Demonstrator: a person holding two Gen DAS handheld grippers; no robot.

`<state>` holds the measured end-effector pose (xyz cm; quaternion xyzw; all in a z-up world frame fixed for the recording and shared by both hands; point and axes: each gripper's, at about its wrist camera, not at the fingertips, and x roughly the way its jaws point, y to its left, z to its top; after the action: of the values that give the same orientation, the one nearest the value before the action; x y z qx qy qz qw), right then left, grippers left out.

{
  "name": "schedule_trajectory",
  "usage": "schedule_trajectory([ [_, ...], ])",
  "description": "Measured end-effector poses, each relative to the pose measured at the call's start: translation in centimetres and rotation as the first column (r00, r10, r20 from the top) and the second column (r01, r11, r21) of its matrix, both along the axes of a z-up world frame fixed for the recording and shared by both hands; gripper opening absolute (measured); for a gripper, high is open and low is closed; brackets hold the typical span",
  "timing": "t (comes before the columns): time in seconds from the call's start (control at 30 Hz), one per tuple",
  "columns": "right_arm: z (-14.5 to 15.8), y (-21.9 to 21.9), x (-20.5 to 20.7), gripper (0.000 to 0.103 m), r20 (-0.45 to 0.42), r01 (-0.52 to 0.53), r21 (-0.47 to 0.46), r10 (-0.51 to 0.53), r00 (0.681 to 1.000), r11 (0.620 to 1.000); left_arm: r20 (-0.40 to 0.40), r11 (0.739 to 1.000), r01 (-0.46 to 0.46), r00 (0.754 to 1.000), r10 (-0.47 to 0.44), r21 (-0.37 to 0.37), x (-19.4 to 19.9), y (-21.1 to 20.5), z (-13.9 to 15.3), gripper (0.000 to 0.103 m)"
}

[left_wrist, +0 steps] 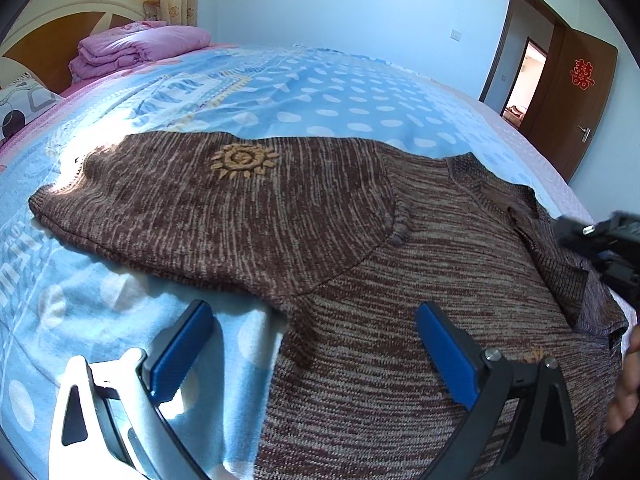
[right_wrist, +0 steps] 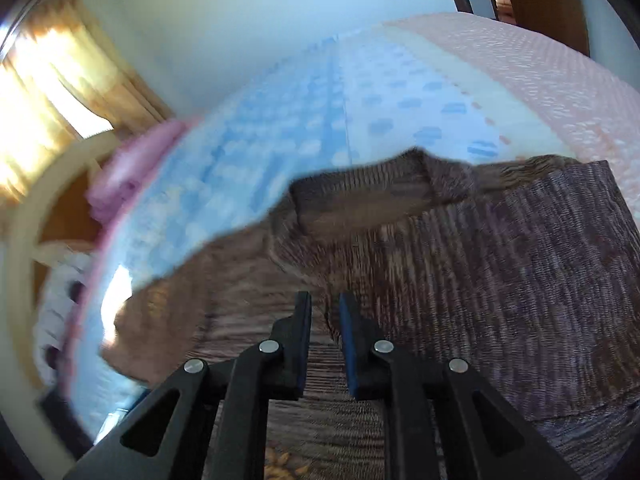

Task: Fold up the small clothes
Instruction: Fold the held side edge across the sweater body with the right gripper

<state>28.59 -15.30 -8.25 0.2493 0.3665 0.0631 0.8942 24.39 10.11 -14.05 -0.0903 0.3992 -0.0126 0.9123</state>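
Observation:
A small brown knitted sweater [left_wrist: 360, 248] with a yellow sun emblem [left_wrist: 244, 160] lies spread on the blue dotted bed sheet [left_wrist: 280, 92]. One sleeve stretches to the left. My left gripper [left_wrist: 316, 328] is open and empty, low over the sweater's near edge, one finger over the sheet and one over the knit. My right gripper [right_wrist: 325, 308] hovers over the sweater [right_wrist: 500, 280], its jaws nearly together with a narrow gap and nothing between them. The right wrist view is blurred. The right gripper's body shows at the right edge of the left wrist view [left_wrist: 608, 240].
A folded pink quilt [left_wrist: 136, 52] and a wooden headboard [left_wrist: 52, 40] are at the far left of the bed. A patterned pillow [left_wrist: 20, 108] lies at the left edge. A brown door [left_wrist: 572, 96] stands open at the far right. Yellow curtains [right_wrist: 44, 80] hang by the headboard.

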Motion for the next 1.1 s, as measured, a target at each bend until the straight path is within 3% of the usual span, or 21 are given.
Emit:
schedule_trajectory([
  [0.07, 0.7, -1.5, -1.4, 0.015, 0.013, 0.081, -0.078, -0.08, 0.997, 0.994, 0.0, 1.0, 0.0, 1.0, 0.0, 0.0, 0.0, 0.0, 0.0, 0.103],
  [0.2, -0.6, -0.6, -2.8, 0.015, -0.044, 0.033, -0.241, -0.045, 0.998, 0.97, 0.0, 1.0, 0.0, 1.0, 0.0, 0.002, 0.0, 0.0, 0.0, 0.103],
  [0.37, -4.3, 1.8, -2.5, 0.015, -0.119, -0.068, -0.191, 0.045, 0.992, 0.979, -0.006, 1.0, -0.001, 1.0, 0.001, 0.011, 0.1, -0.1, -0.1, 0.103],
  [0.47, -4.7, 3.3, -2.7, 0.015, -0.08, -0.058, -0.293, 0.036, 0.996, 0.954, -0.008, 1.0, -0.001, 1.0, 0.001, 0.014, 0.2, -0.1, -0.1, 0.103],
  [0.57, -3.7, 3.0, -3.5, 0.015, -0.089, -0.067, -0.303, 0.042, 0.995, 0.951, -0.01, 1.0, -0.001, 1.0, 0.001, 0.019, 0.2, -0.2, -0.2, 0.103],
  [0.67, -1.1, 1.1, -5.9, 0.015, 0.026, 0.04, -0.387, -0.032, 0.999, 0.921, -0.012, 1.0, -0.002, 1.0, 0.002, 0.021, 0.3, -0.2, -0.2, 0.103],
  [0.77, -1.4, -2.9, -7.2, 0.015, 0.003, 0.157, -0.486, -0.178, 0.984, 0.86, -0.014, 1.0, -0.002, 1.0, 0.002, 0.023, 0.3, -0.2, -0.3, 0.103],
  [0.87, -4.6, -7.5, -7.4, 0.015, -0.105, 0.202, -0.483, -0.285, 0.953, 0.852, -0.02, 1.0, -0.002, 1.0, 0.003, 0.031, 0.5, -0.3, -0.4, 0.103],
  [0.97, -5.0, -9.7, -8.2, 0.015, -0.065, 0.223, -0.351, -0.261, 0.963, 0.909, -0.029, 0.999, -0.002, 1.0, 0.003, 0.041, 0.6, -0.3, -0.4, 0.103],
  [1.1, -5.3, -9.7, -8.4, 0.015, -0.034, 0.236, -0.351, -0.264, 0.964, 0.906, -0.042, 0.998, 0.002, 0.999, 0.001, 0.06, 0.7, -0.6, -0.4, 0.103],
])
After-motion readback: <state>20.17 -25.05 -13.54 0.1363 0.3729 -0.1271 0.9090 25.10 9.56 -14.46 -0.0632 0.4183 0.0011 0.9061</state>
